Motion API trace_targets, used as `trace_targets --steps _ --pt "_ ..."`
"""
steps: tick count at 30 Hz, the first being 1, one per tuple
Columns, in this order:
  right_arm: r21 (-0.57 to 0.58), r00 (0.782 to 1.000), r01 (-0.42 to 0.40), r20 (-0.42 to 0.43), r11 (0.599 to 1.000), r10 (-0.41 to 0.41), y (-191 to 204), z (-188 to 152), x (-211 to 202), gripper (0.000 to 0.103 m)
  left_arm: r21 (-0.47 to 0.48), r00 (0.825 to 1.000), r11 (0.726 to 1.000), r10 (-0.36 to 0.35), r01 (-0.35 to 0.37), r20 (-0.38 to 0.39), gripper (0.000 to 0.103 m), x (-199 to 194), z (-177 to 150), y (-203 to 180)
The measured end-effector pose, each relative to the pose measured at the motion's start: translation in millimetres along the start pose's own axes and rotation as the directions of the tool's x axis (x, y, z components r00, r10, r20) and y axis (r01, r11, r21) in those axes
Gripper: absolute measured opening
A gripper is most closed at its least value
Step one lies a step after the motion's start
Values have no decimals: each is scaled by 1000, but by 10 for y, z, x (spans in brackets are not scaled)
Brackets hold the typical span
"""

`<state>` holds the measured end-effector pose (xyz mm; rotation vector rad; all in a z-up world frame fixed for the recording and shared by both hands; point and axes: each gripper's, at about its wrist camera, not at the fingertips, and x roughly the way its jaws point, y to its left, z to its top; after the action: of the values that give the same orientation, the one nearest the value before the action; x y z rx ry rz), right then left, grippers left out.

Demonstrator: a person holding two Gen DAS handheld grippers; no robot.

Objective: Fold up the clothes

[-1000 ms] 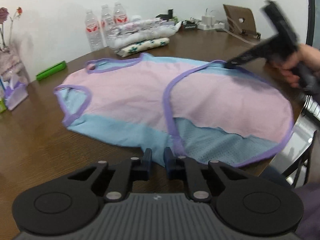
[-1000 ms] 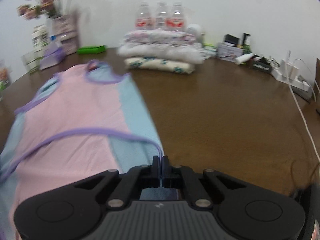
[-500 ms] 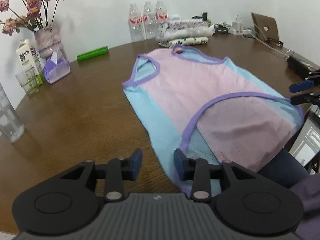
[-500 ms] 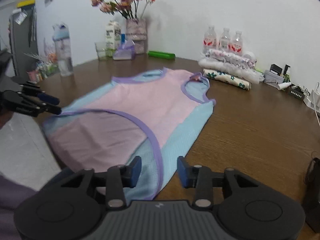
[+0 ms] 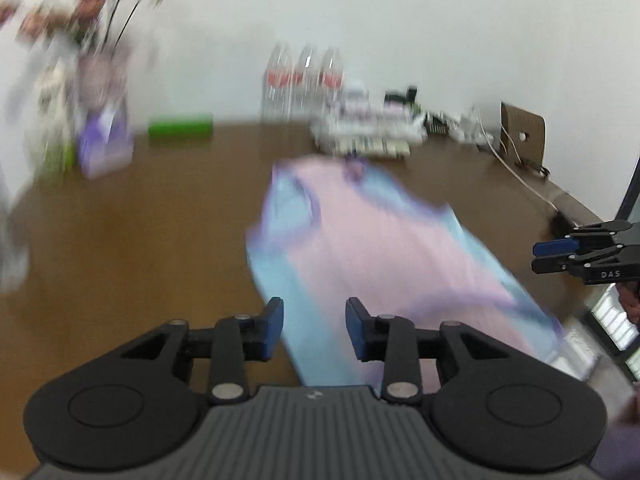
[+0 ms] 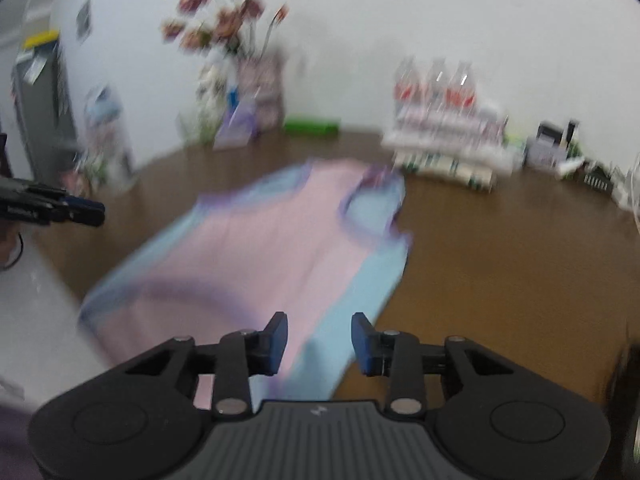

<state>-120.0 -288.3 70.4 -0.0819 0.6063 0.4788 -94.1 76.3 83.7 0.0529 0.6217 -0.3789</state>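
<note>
A pink and light-blue sleeveless top with purple trim [image 5: 360,248] lies flat on the brown table, its hem folded up toward me; it also shows in the right wrist view [image 6: 256,256]. My left gripper [image 5: 314,328] is open and empty above the top's near left edge. My right gripper [image 6: 319,342] is open and empty above the near right edge. The right gripper also shows at the right of the left wrist view [image 5: 540,256]; the left one shows at the left of the right wrist view [image 6: 86,212]. Both views are blurred.
A stack of folded clothes [image 5: 368,132] and three water bottles [image 5: 306,76] stand at the back. A vase of flowers [image 6: 256,84], a tissue pack [image 5: 104,148] and a green box [image 5: 180,130] are at the back left. Cables and chargers [image 5: 516,148] lie at the back right.
Both grippers went from shut on the top's hem corners to open, let the cloth go and drew back toward the near table edge. Both cameras are swinging.
</note>
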Motion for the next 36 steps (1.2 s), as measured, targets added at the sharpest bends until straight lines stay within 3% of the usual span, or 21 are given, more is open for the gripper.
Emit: trace_targets --steps 2,5,9,14,16,17,21,23,27,32,34,36 --pt "5 1000 -9 26 1000 9 -95 318 365 33 10 999 999 -36 36 -19 34 497 386 8" --pt "71 999 -38 -18 997 40 -307 736 1059 31 -98 991 995 -45 33 -126 34 1363 840 58" --pt "167 993 -59 -88 984 74 -536 1005 1724 30 -179 974 984 -46 5 -221 34 2056 1050 150" --pt "188 983 -105 -127 977 130 -576 947 2050 26 -190 964 981 -85 37 -252 30 2265 890 235" --pt "185 982 -108 -131 977 133 -586 881 2101 7 -125 971 992 -57 29 -232 30 2282 864 179" --pt "181 983 -100 -134 978 126 -583 851 2114 2 -89 974 996 -46 27 -221 30 2293 856 145" --pt "143 988 -90 -116 986 107 -545 789 2065 0 38 984 999 -7 14 -180 30 2373 839 -11" --pt "139 988 -93 -106 986 109 -541 785 2042 0 74 985 997 6 7 -173 16 2399 843 -61" --pt "158 986 -119 -94 980 135 -561 804 1989 0 39 983 999 -28 36 -181 13 2407 875 -3" --pt "164 984 -130 -103 978 148 -559 809 2018 13 -30 978 995 -98 94 -185 15 2429 892 113" --pt "160 983 -133 -103 978 151 -535 792 2062 11 -31 979 995 -95 91 -179 12 2449 901 117" --pt "150 984 -133 -95 980 149 -503 790 2064 0 -34 981 995 -93 89 -172 6 2456 909 125"
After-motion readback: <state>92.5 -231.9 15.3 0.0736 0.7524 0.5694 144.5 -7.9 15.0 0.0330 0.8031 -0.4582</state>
